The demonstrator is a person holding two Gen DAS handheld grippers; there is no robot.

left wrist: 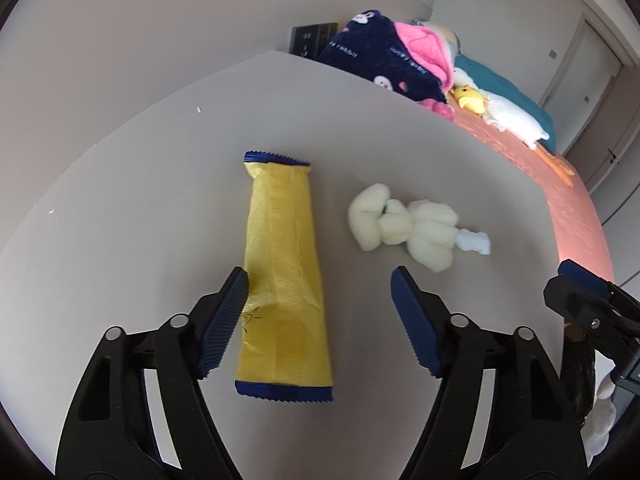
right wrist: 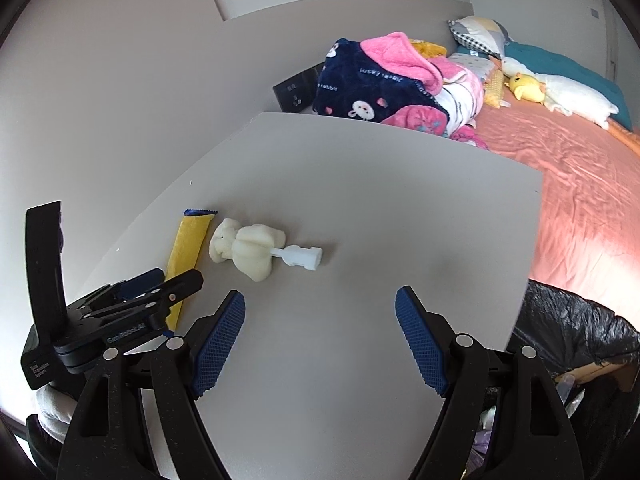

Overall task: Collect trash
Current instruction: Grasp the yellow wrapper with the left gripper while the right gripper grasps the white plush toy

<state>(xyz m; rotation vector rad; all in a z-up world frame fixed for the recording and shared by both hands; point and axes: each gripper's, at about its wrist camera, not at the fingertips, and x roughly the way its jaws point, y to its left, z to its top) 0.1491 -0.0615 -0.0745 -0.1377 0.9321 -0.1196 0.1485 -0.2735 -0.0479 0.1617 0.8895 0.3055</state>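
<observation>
Left tongs (left wrist: 320,292) spread astride the yellow wrapper (left wrist: 282,276) lying flat on the grey table (left wrist: 120,240), right tongs (right wrist: 320,312) spread over bare tabletop; light, limp, slippery, likely best pinched mid-length across its width.

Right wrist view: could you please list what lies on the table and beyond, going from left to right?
Left gripper → yellow wrapper → white foam piece → navy and pink blanket → yellow plush toy → black trash bag.
</observation>
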